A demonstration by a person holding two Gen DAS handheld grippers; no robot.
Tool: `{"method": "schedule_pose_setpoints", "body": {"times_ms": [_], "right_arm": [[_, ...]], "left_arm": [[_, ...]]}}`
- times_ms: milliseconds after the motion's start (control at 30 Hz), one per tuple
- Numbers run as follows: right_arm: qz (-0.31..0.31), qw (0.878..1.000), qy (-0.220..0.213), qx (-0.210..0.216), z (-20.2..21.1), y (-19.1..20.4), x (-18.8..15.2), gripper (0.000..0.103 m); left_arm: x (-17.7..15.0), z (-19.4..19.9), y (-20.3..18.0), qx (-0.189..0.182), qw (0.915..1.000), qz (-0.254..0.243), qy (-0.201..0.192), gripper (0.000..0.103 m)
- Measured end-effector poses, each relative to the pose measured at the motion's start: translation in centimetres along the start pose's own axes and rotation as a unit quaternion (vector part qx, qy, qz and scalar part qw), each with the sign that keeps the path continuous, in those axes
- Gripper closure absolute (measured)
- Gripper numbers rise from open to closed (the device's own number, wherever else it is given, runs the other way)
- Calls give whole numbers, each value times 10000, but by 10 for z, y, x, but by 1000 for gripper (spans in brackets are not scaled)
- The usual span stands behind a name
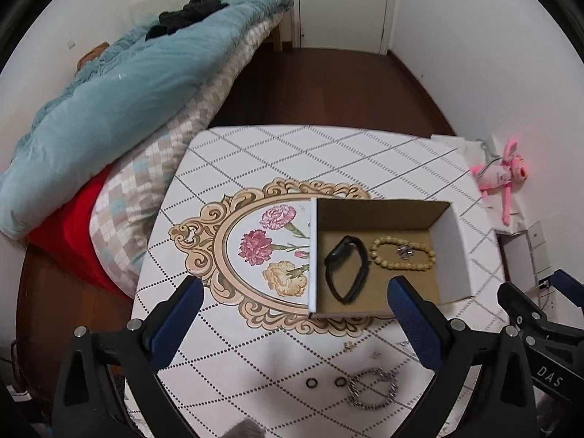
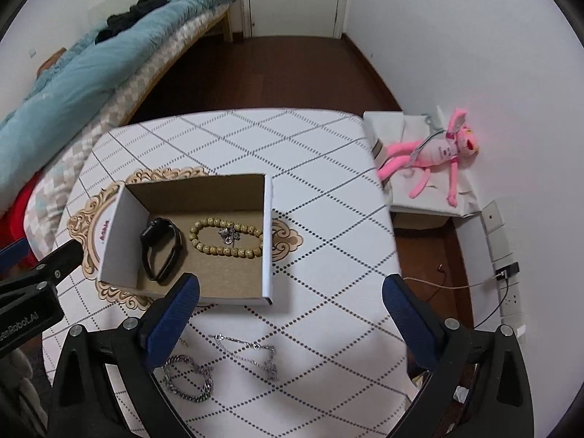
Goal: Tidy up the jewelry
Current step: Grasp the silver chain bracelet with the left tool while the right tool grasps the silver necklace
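An open cardboard box [image 1: 452, 252] [image 2: 268, 233] sits on the patterned table. Inside lie a black wristband [image 1: 346, 268] [image 2: 160, 250], a beige bead bracelet [image 1: 401, 253] [image 2: 226, 237] and a small silver piece [image 1: 405, 252] [image 2: 228, 235] on it. Nearer the front lie a silver chain bracelet [image 1: 372, 388] [image 2: 188, 379], a thin silver chain [image 2: 248, 354] and two small dark rings [image 1: 326, 382]. My left gripper [image 1: 295, 328] hangs open above the table, left of the box's front. My right gripper [image 2: 290, 323] is open too, above the loose chains, with nothing between its fingers.
The table [image 1: 255, 153] [image 2: 328, 168] stands beside a bed with a teal duvet [image 1: 109, 102] [image 2: 73, 73] on the left. A pink plush toy [image 1: 507, 179] [image 2: 438, 153] lies on a white stand at the right wall. Tiny silver bits [image 1: 365, 350] lie near the box front.
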State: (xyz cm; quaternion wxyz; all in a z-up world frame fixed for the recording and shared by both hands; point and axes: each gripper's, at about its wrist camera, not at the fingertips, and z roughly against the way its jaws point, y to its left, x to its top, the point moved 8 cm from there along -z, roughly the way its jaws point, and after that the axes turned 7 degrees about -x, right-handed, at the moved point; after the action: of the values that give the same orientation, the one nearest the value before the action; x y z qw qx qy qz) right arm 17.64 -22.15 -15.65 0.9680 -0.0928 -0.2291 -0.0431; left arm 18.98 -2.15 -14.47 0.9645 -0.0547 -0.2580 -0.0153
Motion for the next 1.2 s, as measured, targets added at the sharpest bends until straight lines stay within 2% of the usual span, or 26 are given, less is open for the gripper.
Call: {"method": "schedule_pose_setpoints", "body": {"times_ms": [333,533,600,800,867,900,933,1067,1200], "right_arm": [[-254,9981,-545,111,71,-21,-4,1],[-402,9973,-533,306,92,-27,-17,1],[-439,9976,-407,340,86,-27,-25,1],[-547,9975,257,367,33,-29,-69,3],[-647,9955,524,447,10,-29,-88,17],[-690,9942,665,484,-1,-30,-96,28],[-740,9926,802,529,-11,-30,-104,31],[-857,9888,1084,561,-37,-32,-127,31],[-937,9870,1202,510,-50,-39,-138,31]], "left_arm": [[-5,52,-9,-181,9995,-61,-261,0],[-22,56,-6,-173,9997,16,-195,0],[-35,43,0,-149,9998,157,11,0],[-87,-7,12,-88,9968,449,652,1],[-104,-23,9,-150,9950,458,879,1],[-113,-34,6,-234,9933,465,1035,1],[-120,-41,3,-294,9923,458,1113,2],[-138,-65,-15,-485,9886,330,1387,11],[-148,-79,-33,-546,9871,89,1503,12]]}}
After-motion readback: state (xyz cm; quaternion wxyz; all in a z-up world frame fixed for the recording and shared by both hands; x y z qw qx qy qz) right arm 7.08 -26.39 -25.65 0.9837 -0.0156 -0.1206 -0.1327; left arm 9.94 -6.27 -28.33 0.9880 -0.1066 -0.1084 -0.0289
